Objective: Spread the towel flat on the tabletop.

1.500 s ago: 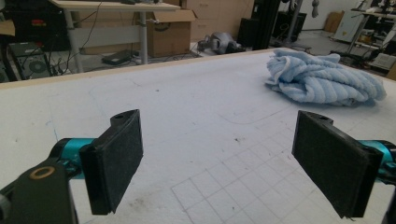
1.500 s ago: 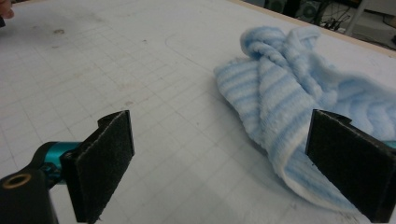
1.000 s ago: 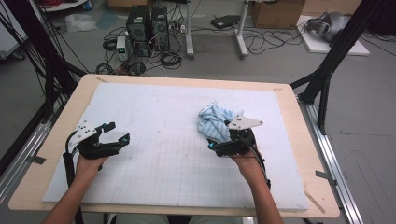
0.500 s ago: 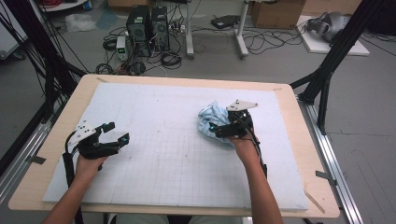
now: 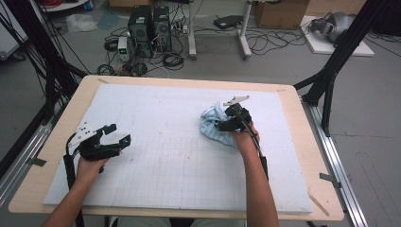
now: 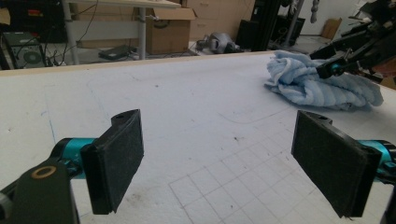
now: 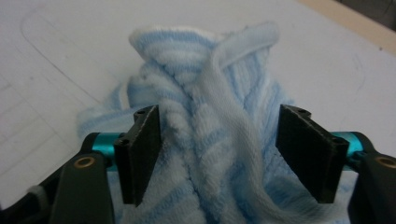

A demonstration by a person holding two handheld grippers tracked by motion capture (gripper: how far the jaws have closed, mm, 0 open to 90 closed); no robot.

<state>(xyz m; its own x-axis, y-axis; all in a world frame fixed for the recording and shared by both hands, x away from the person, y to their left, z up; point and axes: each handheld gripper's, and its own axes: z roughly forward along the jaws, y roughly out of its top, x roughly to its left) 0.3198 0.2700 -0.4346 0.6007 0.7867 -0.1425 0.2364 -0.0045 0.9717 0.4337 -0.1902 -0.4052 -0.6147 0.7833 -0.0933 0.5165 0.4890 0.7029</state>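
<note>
Right claw (image 7: 219, 158) has just been closing around the bunched blue towel (image 7: 210, 140), not pinching yet; unfolding's all ahead.

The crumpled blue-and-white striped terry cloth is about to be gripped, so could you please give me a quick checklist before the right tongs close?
1. Crumpled blue-and-white striped terry cloth lies between the right tongs, whose jaws have just been closing: ok.
2. Pads pressing on the cloth: not ok, gaps on both sides.
3. Cloth lies on the white gridded foam mat: ok.
4. Left tongs open, holding nothing, apart from the cloth: ok.
5. How many layers would be caught: cannot tell.
</note>
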